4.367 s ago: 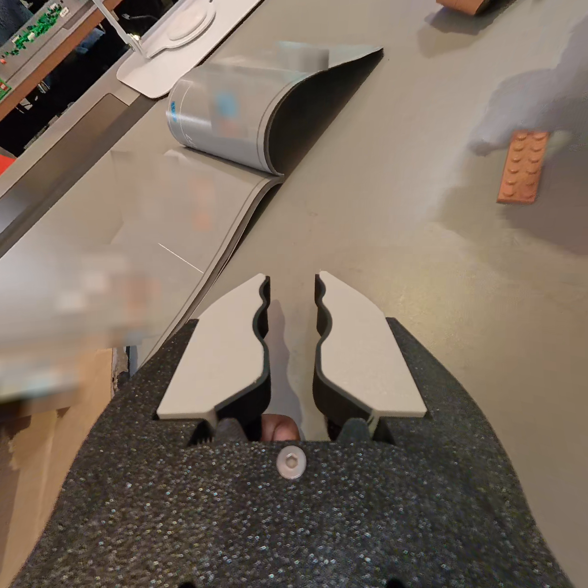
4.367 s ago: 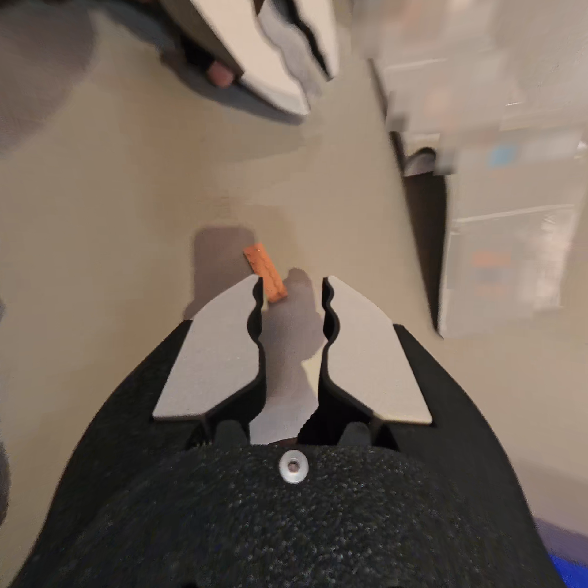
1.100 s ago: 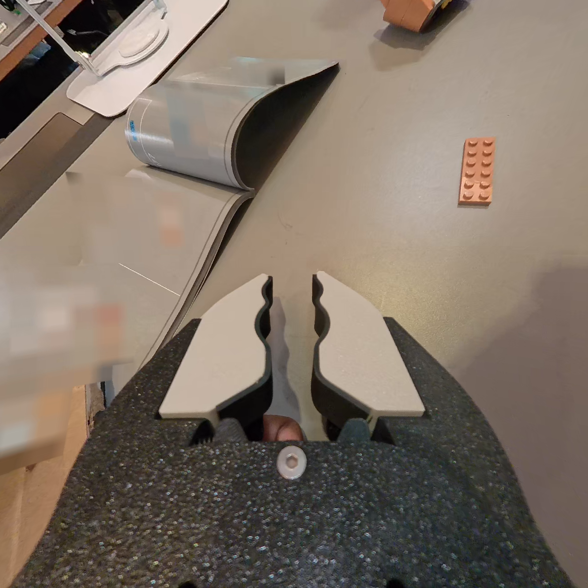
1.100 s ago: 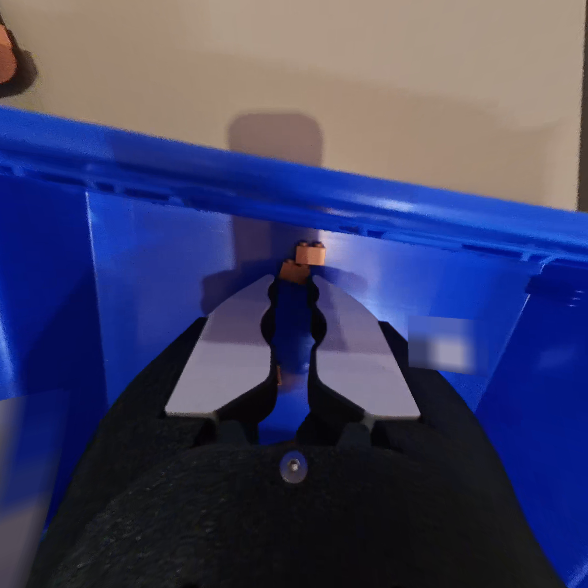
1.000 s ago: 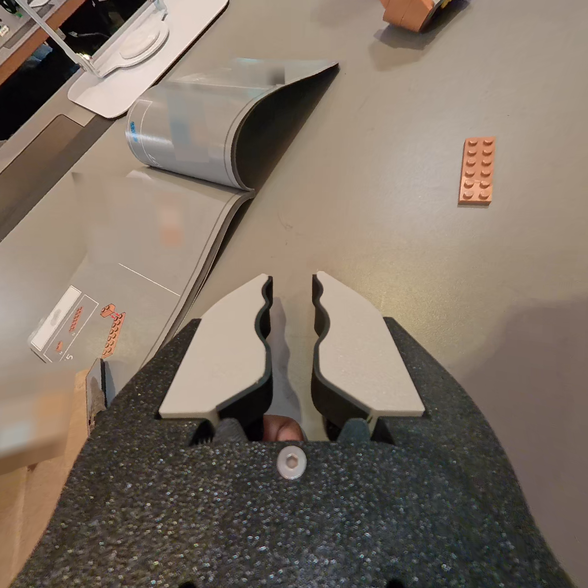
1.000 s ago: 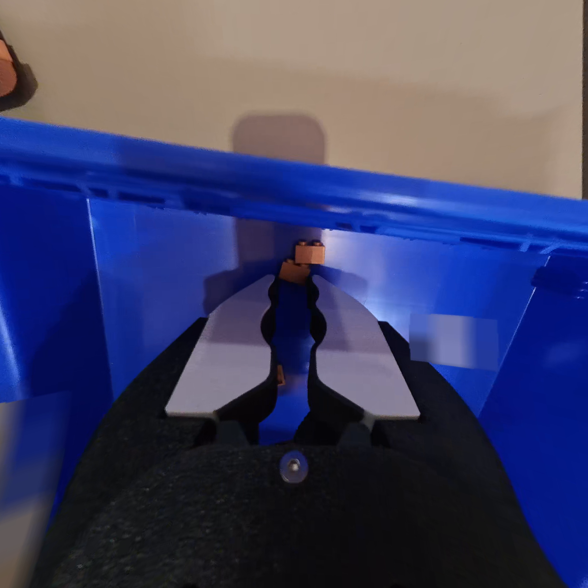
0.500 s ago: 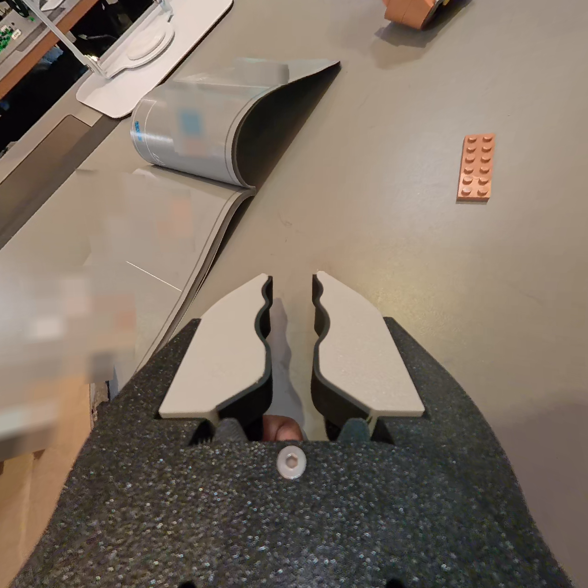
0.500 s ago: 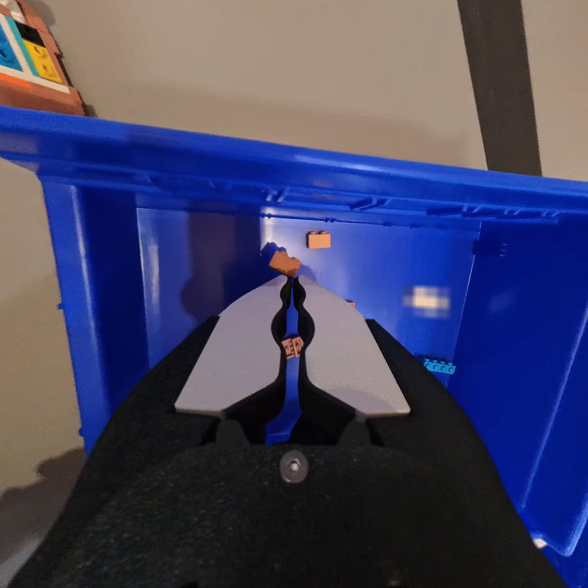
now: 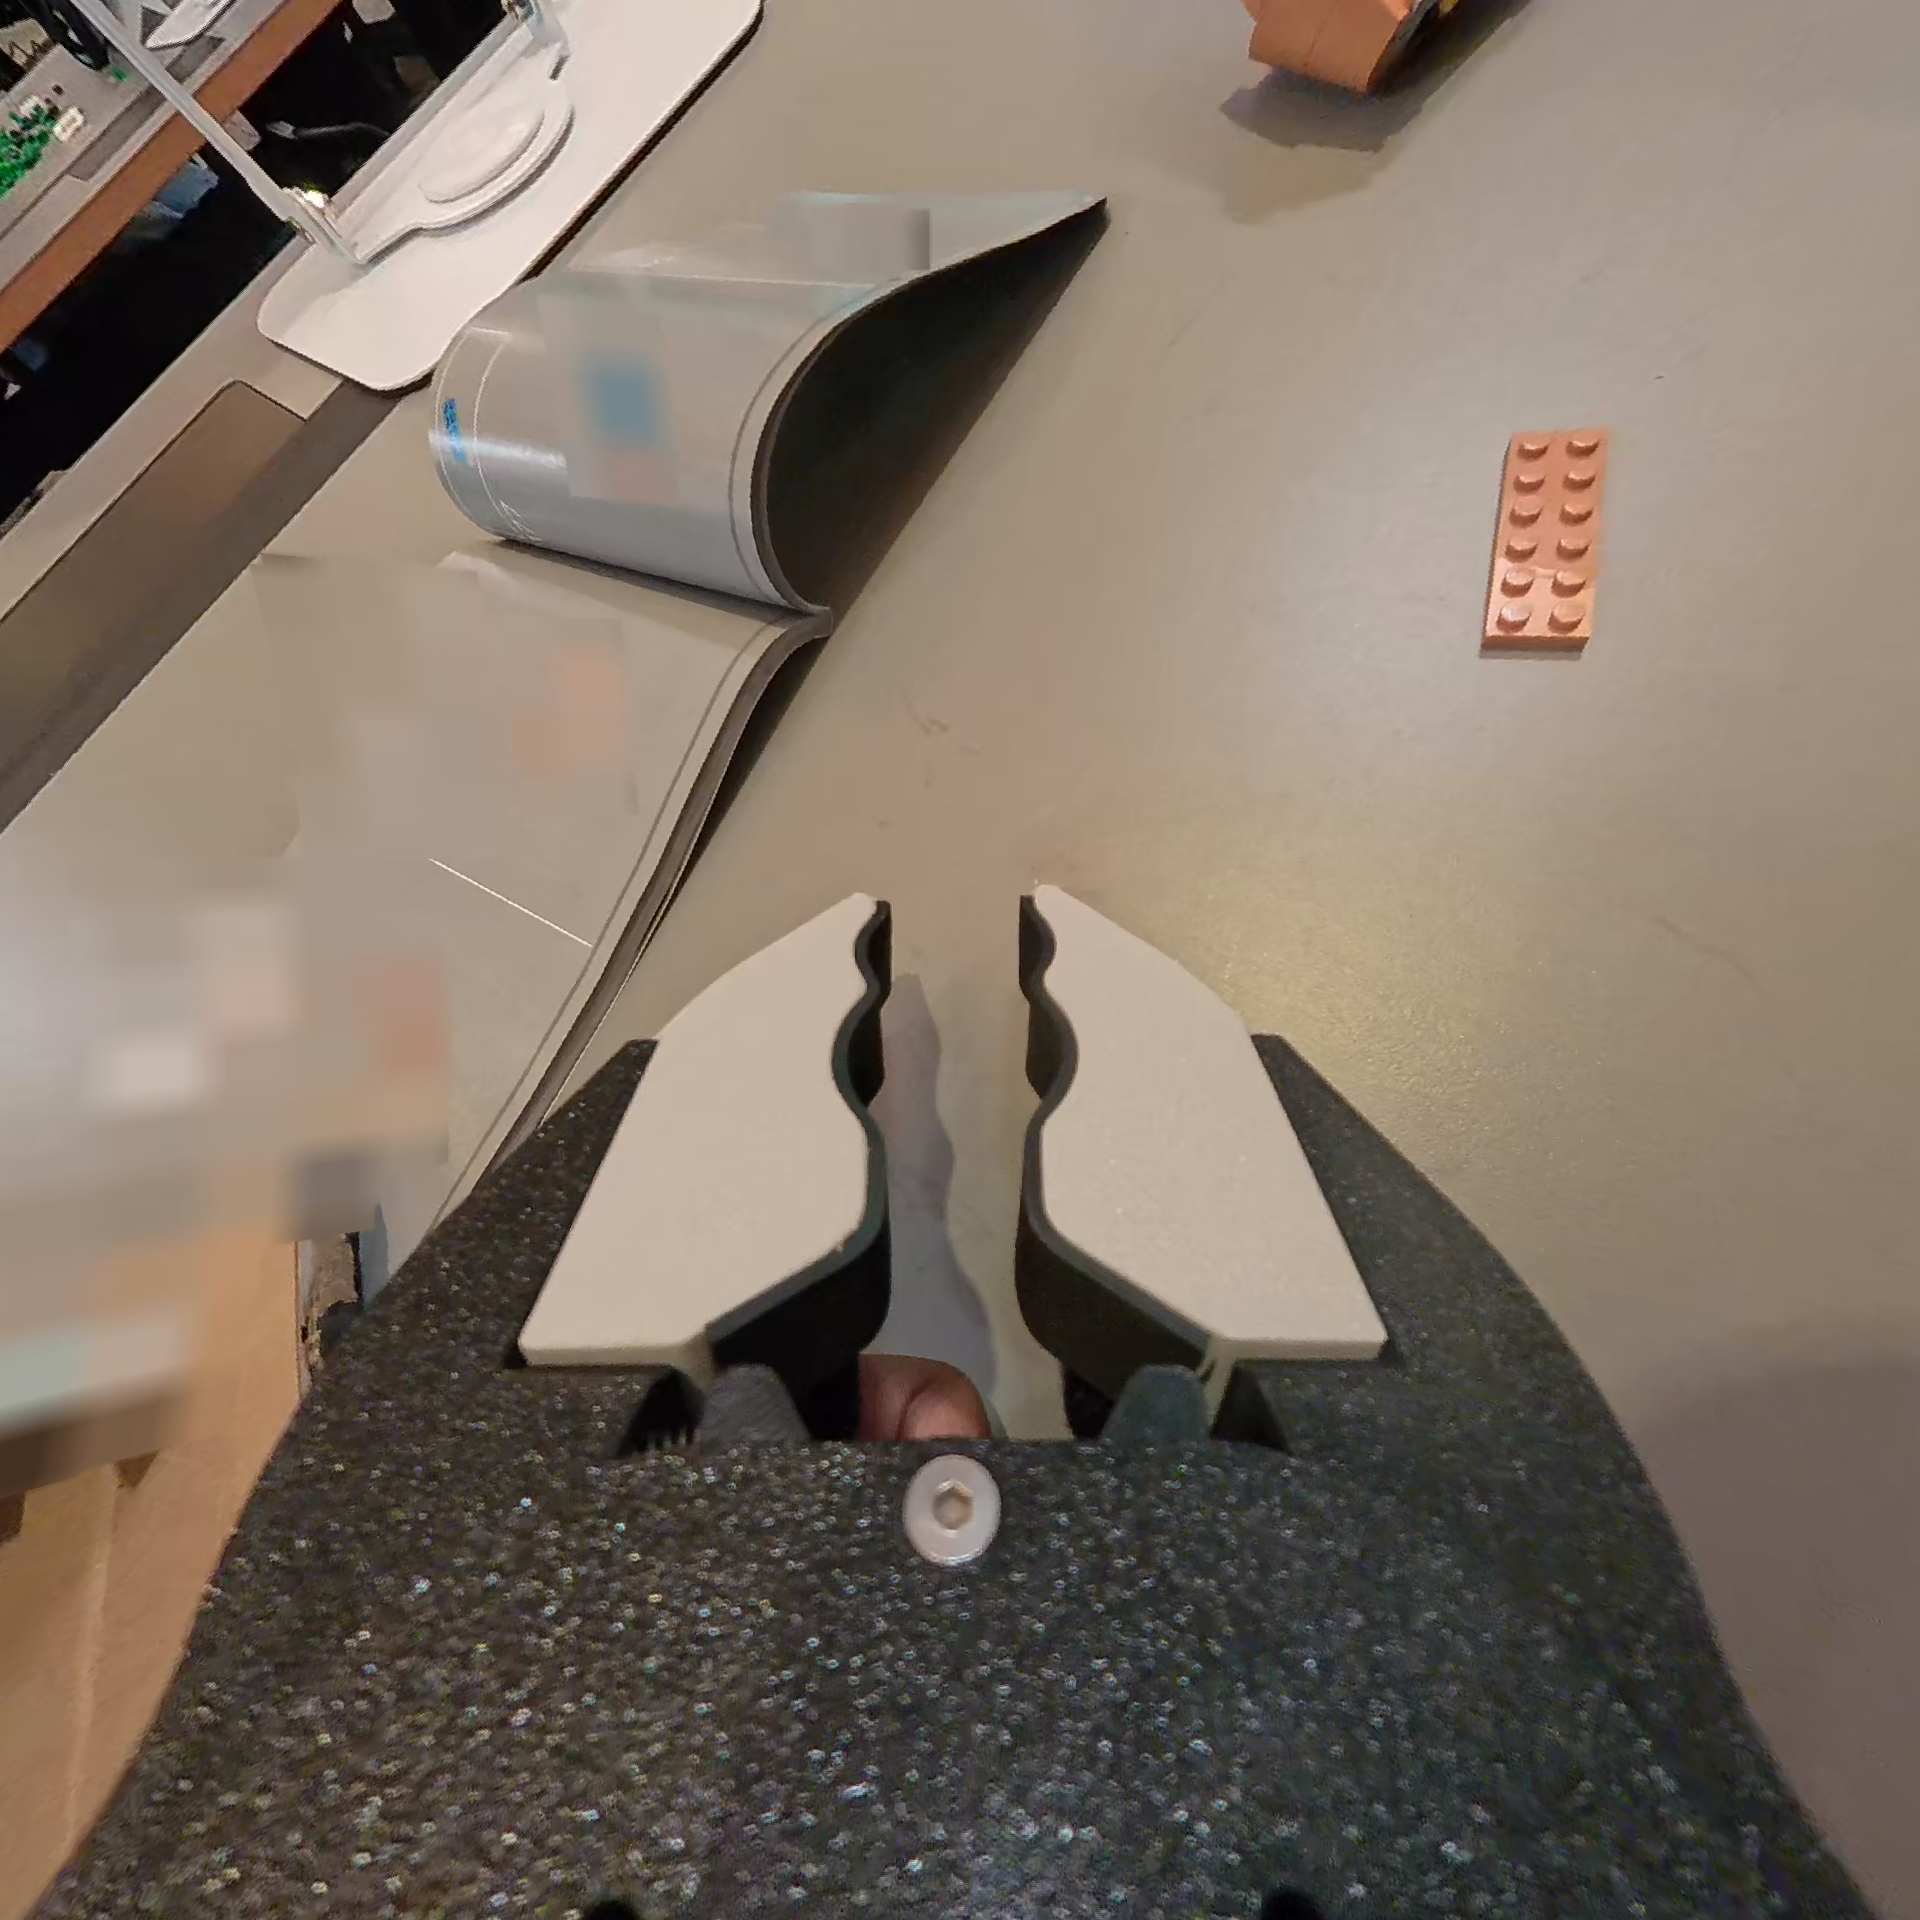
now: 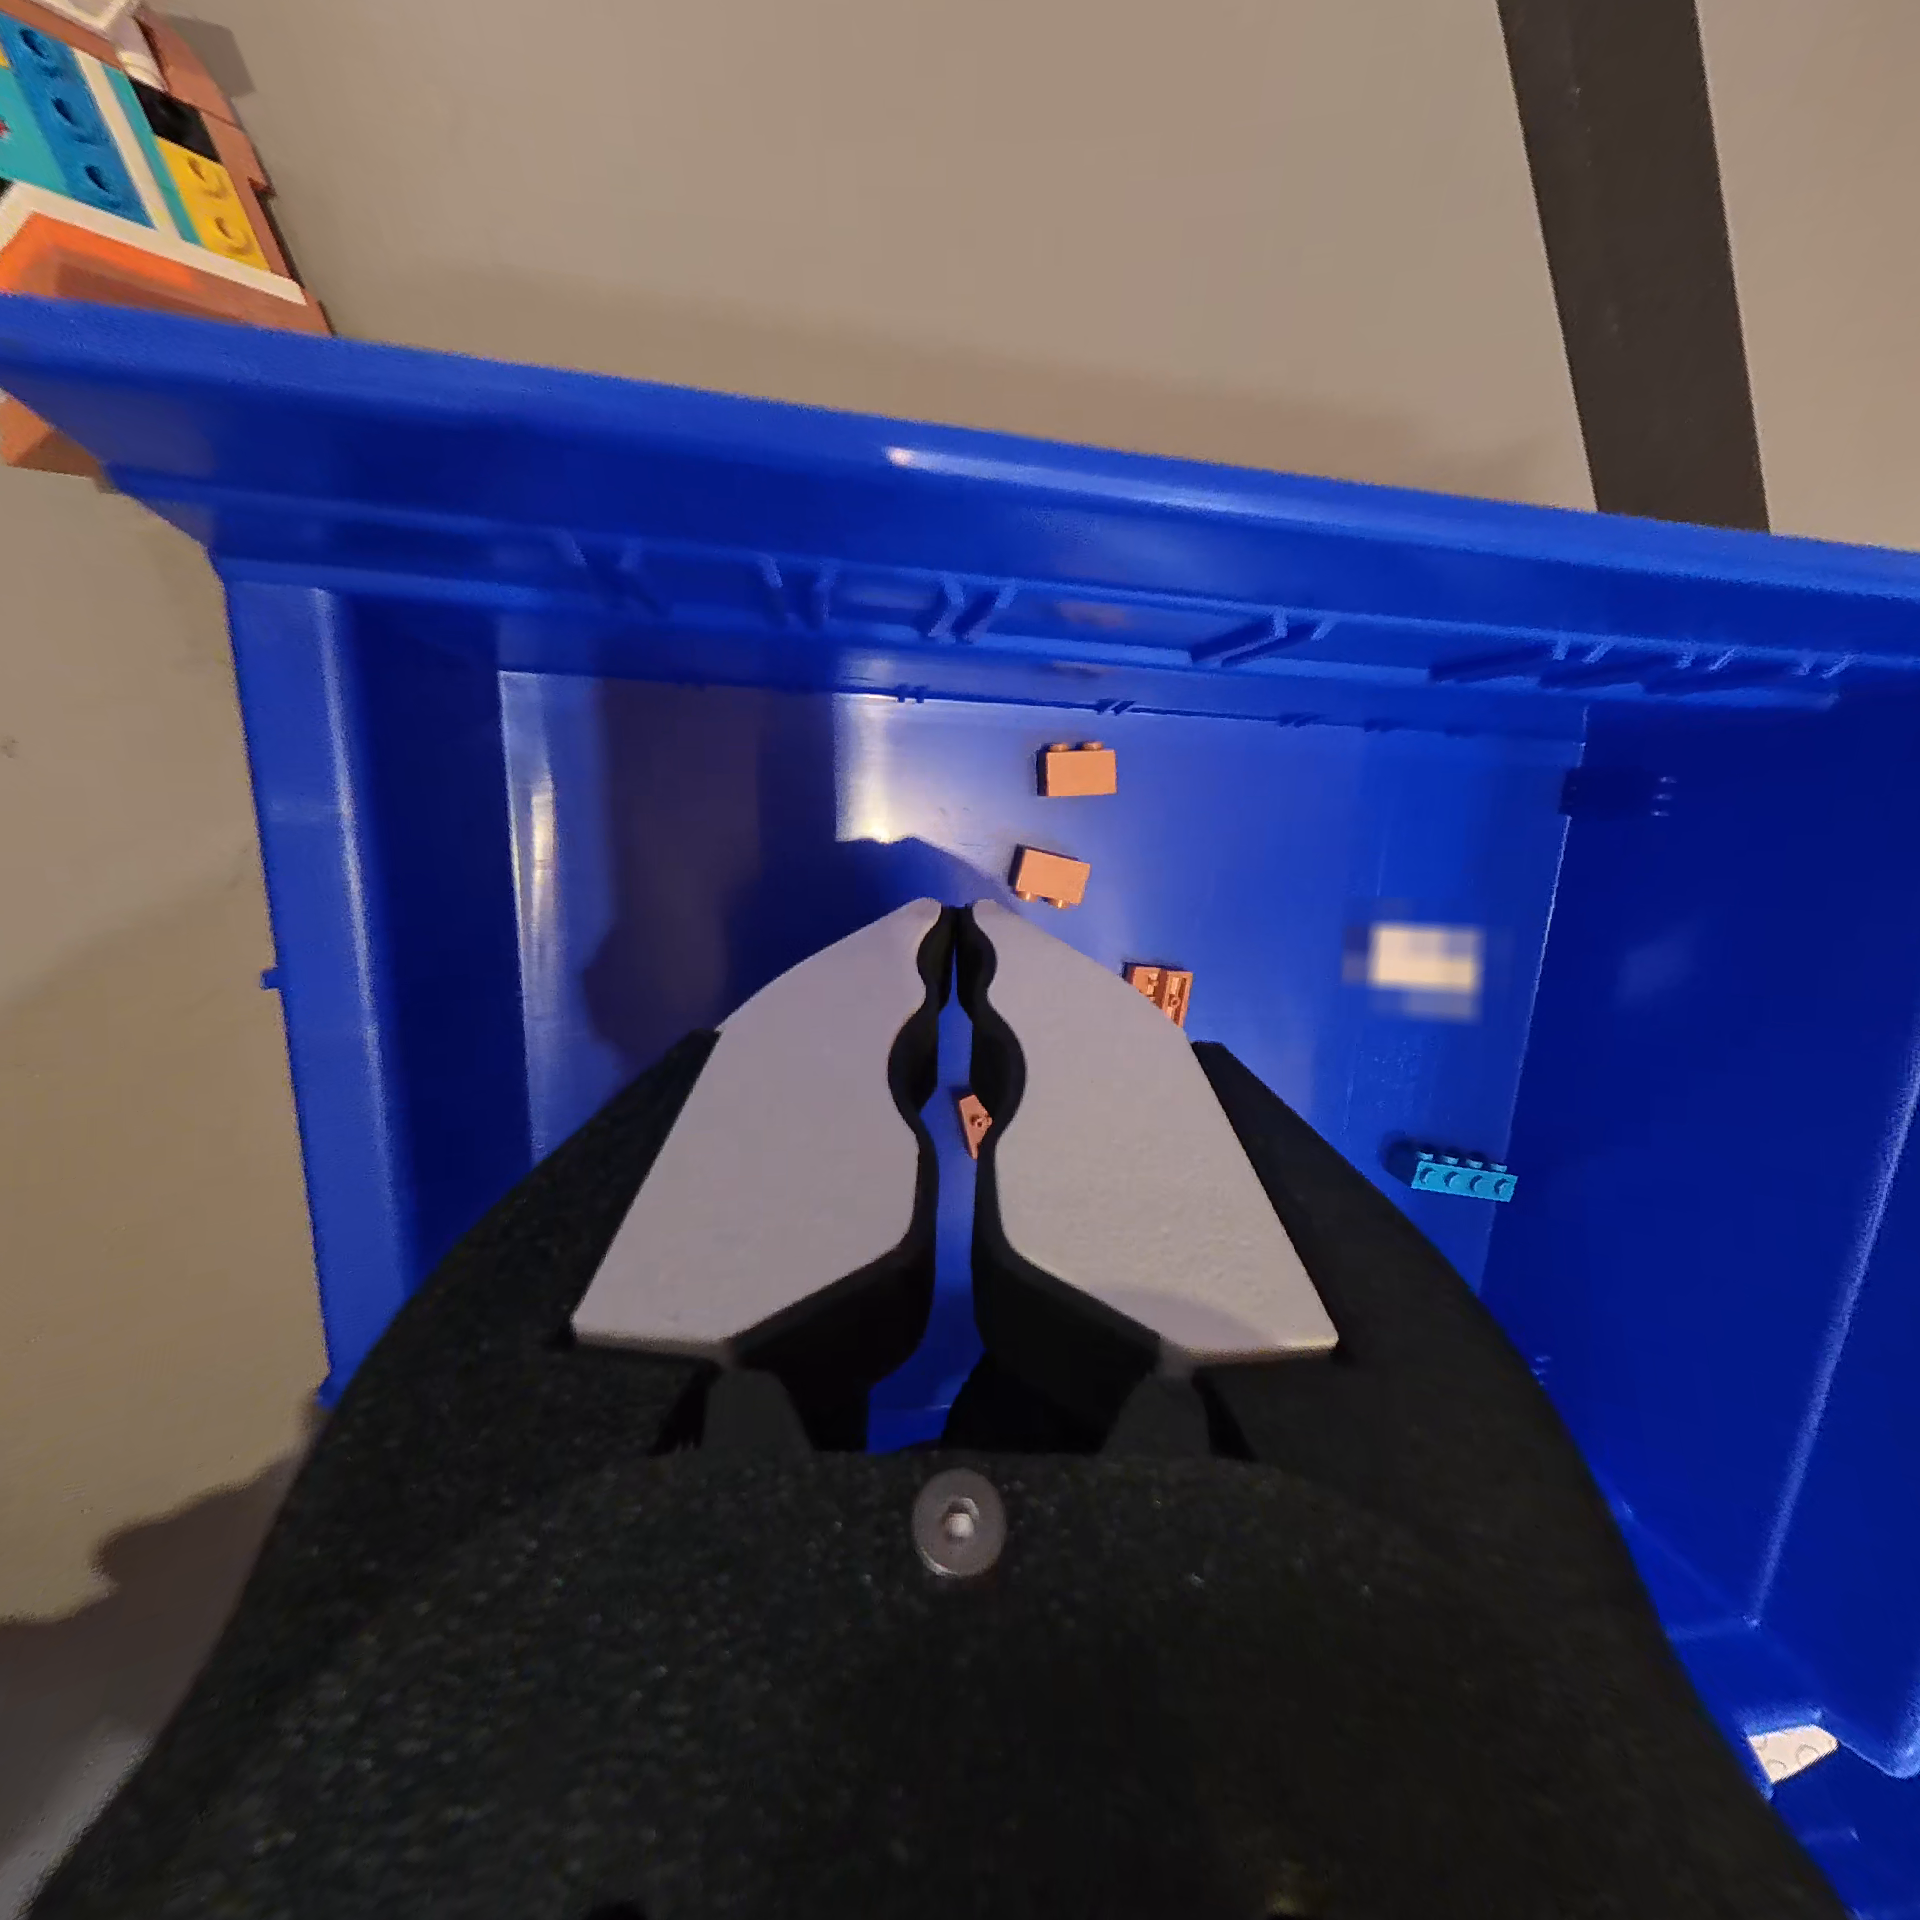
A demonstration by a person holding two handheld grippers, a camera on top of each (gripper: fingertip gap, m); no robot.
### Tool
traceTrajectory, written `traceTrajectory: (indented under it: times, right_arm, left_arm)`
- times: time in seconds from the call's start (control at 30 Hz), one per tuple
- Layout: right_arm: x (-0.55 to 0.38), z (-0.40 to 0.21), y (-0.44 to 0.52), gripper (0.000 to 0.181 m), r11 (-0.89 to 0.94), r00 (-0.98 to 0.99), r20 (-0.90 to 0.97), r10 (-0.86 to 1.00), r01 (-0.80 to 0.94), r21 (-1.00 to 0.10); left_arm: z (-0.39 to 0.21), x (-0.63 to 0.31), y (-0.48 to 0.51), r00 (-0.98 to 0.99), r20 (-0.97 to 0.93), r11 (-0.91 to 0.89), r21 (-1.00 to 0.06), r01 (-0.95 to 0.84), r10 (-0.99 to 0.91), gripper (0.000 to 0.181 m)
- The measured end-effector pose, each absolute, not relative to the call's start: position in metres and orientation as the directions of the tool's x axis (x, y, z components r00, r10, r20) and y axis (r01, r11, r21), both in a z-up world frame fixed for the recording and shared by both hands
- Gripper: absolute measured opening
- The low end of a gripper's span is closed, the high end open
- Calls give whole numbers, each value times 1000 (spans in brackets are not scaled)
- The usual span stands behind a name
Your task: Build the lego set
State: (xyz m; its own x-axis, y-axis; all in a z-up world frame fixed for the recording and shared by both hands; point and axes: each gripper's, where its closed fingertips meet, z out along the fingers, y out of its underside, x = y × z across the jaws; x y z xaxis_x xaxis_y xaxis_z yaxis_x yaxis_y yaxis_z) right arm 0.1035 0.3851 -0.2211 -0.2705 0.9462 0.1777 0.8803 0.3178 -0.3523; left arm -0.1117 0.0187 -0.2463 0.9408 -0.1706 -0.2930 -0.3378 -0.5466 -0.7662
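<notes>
Over the grey table (image 9: 1351, 935), the left gripper (image 9: 954, 906) hovered with its fingers spread and nothing between them, only bare tabletop showing through the gap. Just to its left an open instruction booklet (image 9: 582, 748) lay flat, one thick sheaf of pages curling up and over toward the table's far left edge. Well off to the right of that gripper, a tan lego plate (image 9: 1545, 540) with two rows of studs lay flat on the table, apart from everything else. At the far edge, a partly built tan lego block (image 9: 1340, 42) sat cut off by the frame. Farther right, the right gripper (image 10: 954, 909) reached into a blue plastic bin (image 10: 1039, 499), its fingers pressed together at the tips with nothing visibly caught between them. On the bin's floor beyond the tips lay two small tan bricks (image 10: 1078, 771), one behind the other, the nearer one just past the fingertips. A third tan piece (image 10: 1158, 987) lay beside the right finger, and a tiny tan piece (image 10: 975, 1122) showed through the gap lower down. A small turquoise brick (image 10: 1460, 1179) rested near the bin's right wall. Outside the bin, at its far left corner, a colourful lego assembly (image 10: 135, 197) stood on the table.
</notes>
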Motion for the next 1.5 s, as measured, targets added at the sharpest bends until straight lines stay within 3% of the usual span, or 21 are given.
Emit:
traceTrajectory:
  times: [0.63,0.8,0.93,1.03,1.2,1.5]
  right_arm:
    - [108,-222,388,1,306,-248,195,949,875,-374]
    - [112,-207,389,6,294,-212,238,948,869,-399]
    - [117,-184,378,7,313,-199,292,936,850,-423]
    - [116,-167,361,8,336,-198,326,925,826,-452]
    - [110,-149,318,10,404,-248,360,899,786,-468]
    - [56,-134,187,15,602,-420,434,797,611,-514]
  left_arm:
    - [-247,-115,20,949,-281,-558,-768,-314,-146,24]
    - [-244,-188,0,889,-432,-655,-717,-238,149,26]
    - [-247,-229,-29,848,-443,-721,-684,-111,290,23]
    - [-248,-240,-37,833,-471,-741,-661,-115,291,16]
    - [-249,-256,-45,806,-486,-763,-643,-68,338,17]
    - [-248,-250,-44,837,-395,-712,-702,-10,378,24]
